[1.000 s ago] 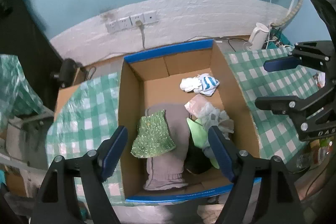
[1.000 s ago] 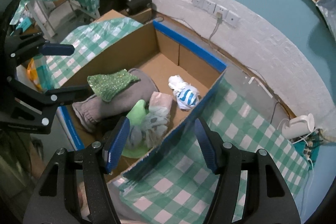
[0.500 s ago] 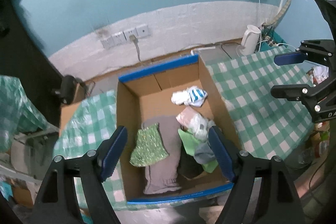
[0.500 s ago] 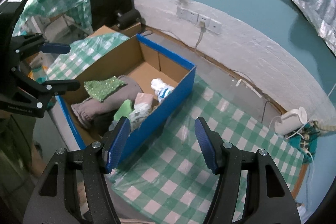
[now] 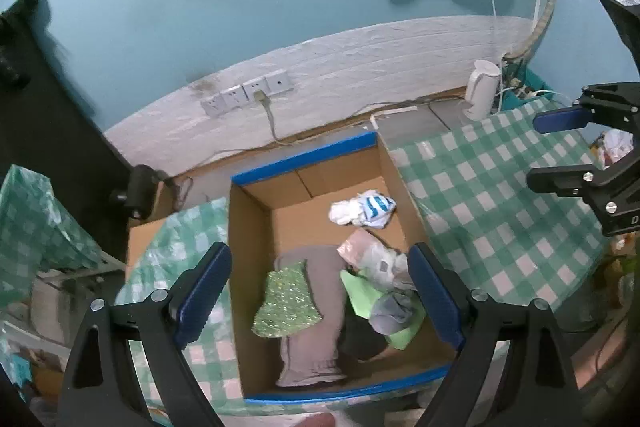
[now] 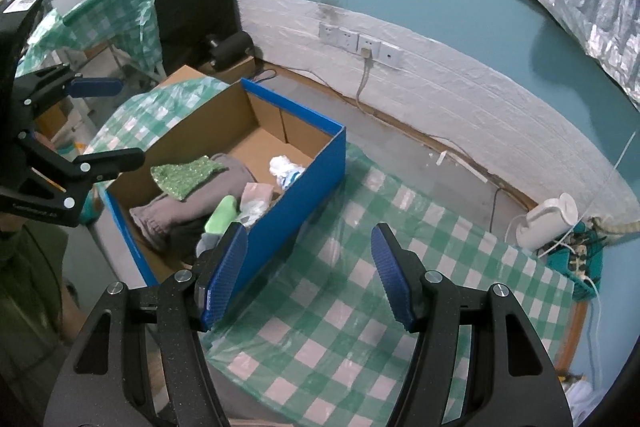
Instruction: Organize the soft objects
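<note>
The left gripper (image 5: 320, 291), seen from its own wrist camera, hangs above the cardboard box (image 5: 256, 267) with its blue-padded jaws spread wide; they have just been opening further, and nothing is between them. The right gripper (image 6: 310, 267), in its own wrist view, hangs above the green-checked tablecloth (image 6: 360, 307) just beside the box's blue outer wall, jaws parted and holding nothing. Each gripper also appears at the edge of the other's view, clear of the box.

The soft objects lie inside the open box. A grey garment (image 5: 320, 327) stretches along the floor of the box toward its near end, and a green sparkly cloth (image 5: 286, 303) rests on top of it. Beside these, against the right-hand wall in the left wrist view, a loose pile holds a light-green cloth (image 5: 360, 293), a pale pink piece (image 5: 354, 247), crumpled whitish fabric (image 5: 386, 263) and a grey-blue bundle (image 5: 394, 309); a dark item partly hidden beneath them cannot be identified. Apart from the pile, toward the far end, sits a white-and-blue striped bundle (image 5: 362, 213). The far corner of the box floor is bare cardboard.

The box stands between two cloth-covered surfaces. Behind it run a white-panelled lower wall with a row of wall sockets (image 5: 250, 93), one plugged, and a teal upper wall. A white kettle (image 5: 482, 91) stands at the far right.
</note>
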